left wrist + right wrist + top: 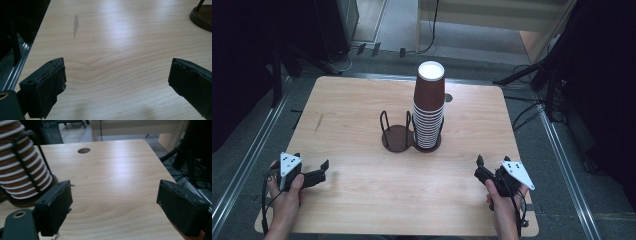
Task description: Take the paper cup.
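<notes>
Stack of brown cups (429, 107): upright in wire holder (398, 134), mid-table, forward of both hands. Right gripper (478, 168): nearer, jaws apart, empty. Left gripper (323, 170): spread wide, empty.

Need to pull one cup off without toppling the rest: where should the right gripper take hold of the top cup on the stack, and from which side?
Grip the top cup across its bare brown wall, above the white rims of the stack beneath it. It sits upside down, narrow end up, so the wall is free all round. Come in level from the near right with the right gripper, whose jaws stand open, probably clear of the wire holder.
</notes>
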Demonstrator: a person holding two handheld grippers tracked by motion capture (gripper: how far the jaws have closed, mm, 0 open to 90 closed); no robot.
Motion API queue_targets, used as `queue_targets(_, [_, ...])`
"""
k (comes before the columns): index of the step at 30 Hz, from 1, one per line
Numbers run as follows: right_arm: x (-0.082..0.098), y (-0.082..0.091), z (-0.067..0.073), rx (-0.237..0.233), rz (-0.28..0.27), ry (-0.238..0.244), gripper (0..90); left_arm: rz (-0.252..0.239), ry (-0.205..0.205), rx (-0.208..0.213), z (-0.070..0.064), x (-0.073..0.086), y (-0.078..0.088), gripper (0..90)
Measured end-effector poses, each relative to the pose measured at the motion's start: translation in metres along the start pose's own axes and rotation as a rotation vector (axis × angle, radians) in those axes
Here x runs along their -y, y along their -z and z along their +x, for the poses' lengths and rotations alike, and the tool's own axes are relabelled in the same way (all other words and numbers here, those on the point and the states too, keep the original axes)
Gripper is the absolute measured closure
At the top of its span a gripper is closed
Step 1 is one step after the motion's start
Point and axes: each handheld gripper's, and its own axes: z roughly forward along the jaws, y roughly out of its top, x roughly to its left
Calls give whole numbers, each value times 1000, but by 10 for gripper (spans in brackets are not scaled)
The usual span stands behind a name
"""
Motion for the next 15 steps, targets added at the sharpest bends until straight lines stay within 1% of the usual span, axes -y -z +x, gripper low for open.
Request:
queue_targets(1, [-3,0,1,-10,-7,7,127,-3,8,5,1,0,0,22])
queue_targets(3, [-5,0,3,-12,-14,8,127,-4,9,5,1,0,0,22])
queue_targets(4, [-9,-1,5,-26,-22,3,127,-2,10,9,2,0,0,22])
queue_targets(7, [-11,-2,8,-32,-22,2,132,-3,10,9,1,0,0,22])
queue_targets(8, [-13,-4,12,-46,-23,7,146,-2,7,6,1,0,0,22])
queue_targets(10, [-14,-5,14,-50,-26,14,149,-2,7,4,0,0,0,23])
queue_targets(12, [-17,-7,21,-66,-25,30,133,1,2,3,0,0,0,23])
queue_targets(15, [-21,-9,28,-83,-24,41,126,1,0,4,0,0,0,22])
